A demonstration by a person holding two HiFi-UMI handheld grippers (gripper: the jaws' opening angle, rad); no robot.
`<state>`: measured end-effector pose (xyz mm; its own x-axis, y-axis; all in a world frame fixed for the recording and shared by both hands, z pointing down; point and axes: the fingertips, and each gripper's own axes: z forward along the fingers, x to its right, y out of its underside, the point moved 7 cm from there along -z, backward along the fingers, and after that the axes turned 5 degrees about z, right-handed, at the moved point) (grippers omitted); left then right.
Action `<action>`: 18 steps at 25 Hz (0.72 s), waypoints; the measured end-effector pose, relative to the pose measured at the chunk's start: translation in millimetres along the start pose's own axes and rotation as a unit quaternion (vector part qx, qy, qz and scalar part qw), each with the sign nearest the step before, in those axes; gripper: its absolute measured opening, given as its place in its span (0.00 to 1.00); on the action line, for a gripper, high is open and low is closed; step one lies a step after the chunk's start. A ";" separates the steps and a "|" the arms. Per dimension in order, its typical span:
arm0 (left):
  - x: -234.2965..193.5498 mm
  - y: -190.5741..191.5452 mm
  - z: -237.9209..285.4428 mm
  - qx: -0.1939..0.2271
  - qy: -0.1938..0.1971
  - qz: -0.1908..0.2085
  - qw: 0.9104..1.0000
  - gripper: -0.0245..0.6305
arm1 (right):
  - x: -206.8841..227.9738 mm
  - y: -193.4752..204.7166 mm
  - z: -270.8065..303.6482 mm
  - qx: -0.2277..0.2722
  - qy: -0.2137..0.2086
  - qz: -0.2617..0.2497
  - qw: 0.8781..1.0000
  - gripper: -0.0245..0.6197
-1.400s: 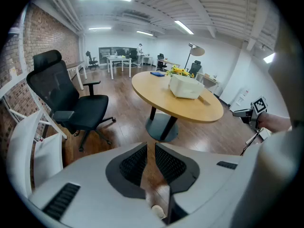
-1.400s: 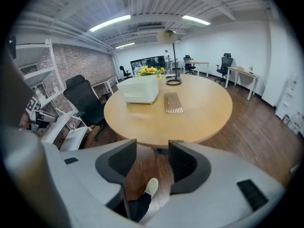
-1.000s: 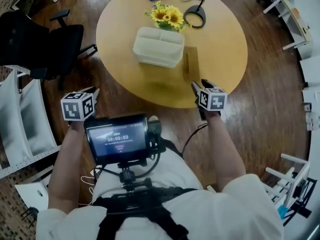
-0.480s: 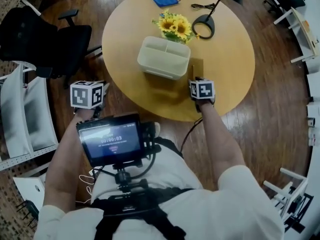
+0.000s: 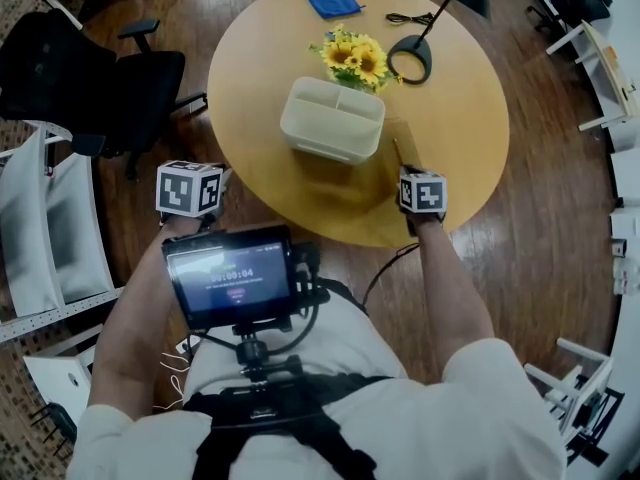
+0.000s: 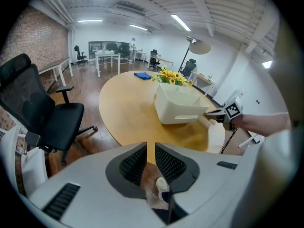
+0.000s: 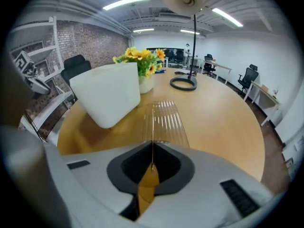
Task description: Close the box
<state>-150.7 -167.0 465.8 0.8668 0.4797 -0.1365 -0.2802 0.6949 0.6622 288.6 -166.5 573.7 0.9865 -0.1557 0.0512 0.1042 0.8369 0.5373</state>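
Note:
An open white box stands on the round wooden table; it also shows as the box and the box. Its clear ribbed lid lies flat just right of it. My right gripper points down at the lid's near end. Its jaws have just been closing and now stand shut on the near edge of the lid, right gripper. My left gripper hovers off the table's left front edge, left gripper, jaws together with only a thin slit and nothing between.
Yellow flowers, a black lamp base and a blue cloth sit behind the box. A black office chair and white shelving stand left of the table. A tablet hangs on the person's chest.
Both hands have moved closer to the table. The right gripper, earlier open, has come down onto the clear lid's near end and closed. The left gripper's jaws look the same.

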 end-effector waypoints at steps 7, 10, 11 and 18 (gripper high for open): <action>6.6 -12.0 13.9 0.004 0.027 0.044 0.999 0.12 | -9.8 -74.0 -92.2 0.118 -0.087 -0.109 0.983 0.05; 9.1 -20.0 18.6 0.006 0.041 0.047 0.998 0.12 | -56.1 -107.2 -114.0 0.126 -0.181 -0.235 0.947 0.05; 9.8 -21.6 19.8 0.008 0.046 0.045 0.998 0.12 | -72.4 -113.3 -115.2 0.120 -0.206 -0.270 0.933 0.05; 14.7 -30.8 19.5 0.013 0.043 0.060 0.997 0.12 | -146.5 -127.0 -67.9 0.038 -0.270 -0.393 0.878 0.05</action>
<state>-121.3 -191.8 457.7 0.7887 0.6034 -0.1179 -0.3673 0.6161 0.6968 139.4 -214.3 440.8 0.4075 -0.9130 0.0197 0.6974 0.3250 0.6387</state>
